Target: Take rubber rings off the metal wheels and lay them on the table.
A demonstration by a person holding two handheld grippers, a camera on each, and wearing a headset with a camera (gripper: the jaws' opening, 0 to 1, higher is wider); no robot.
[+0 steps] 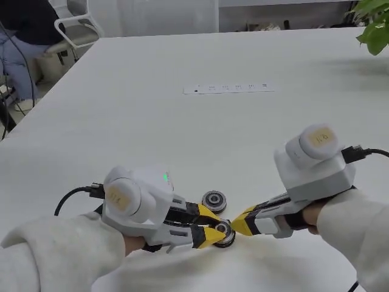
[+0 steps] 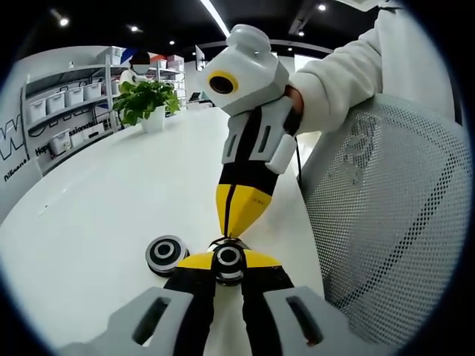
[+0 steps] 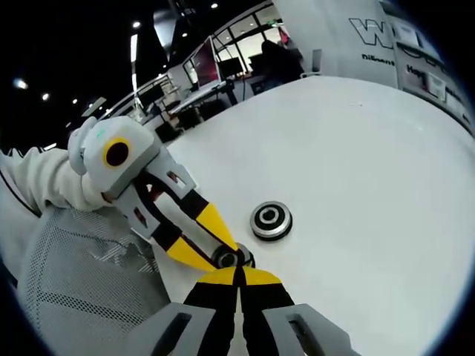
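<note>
My left gripper (image 1: 220, 233) (image 2: 228, 261) is shut on a small metal wheel (image 1: 223, 232) (image 2: 228, 257) just above the white table (image 1: 182, 134), its yellow fingertips on either side of it. My right gripper (image 1: 234, 226) (image 3: 239, 269) comes in from the right. Its jaws are pressed together at the wheel's rim, pinching the thin black rubber ring (image 2: 227, 242). In the right gripper view the held wheel (image 3: 226, 257) sits right at my jaw tips. A second wheel (image 1: 214, 200) (image 2: 166, 254) (image 3: 271, 220), black ring still on it, lies flat just beyond.
A white power strip (image 1: 230, 89) lies mid-table further out. A potted plant (image 1: 372, 24) (image 2: 148, 100) stands at the far right corner, and a chair (image 1: 76, 30) at the far left. A mesh chair back (image 2: 386, 222) is close behind the near table edge.
</note>
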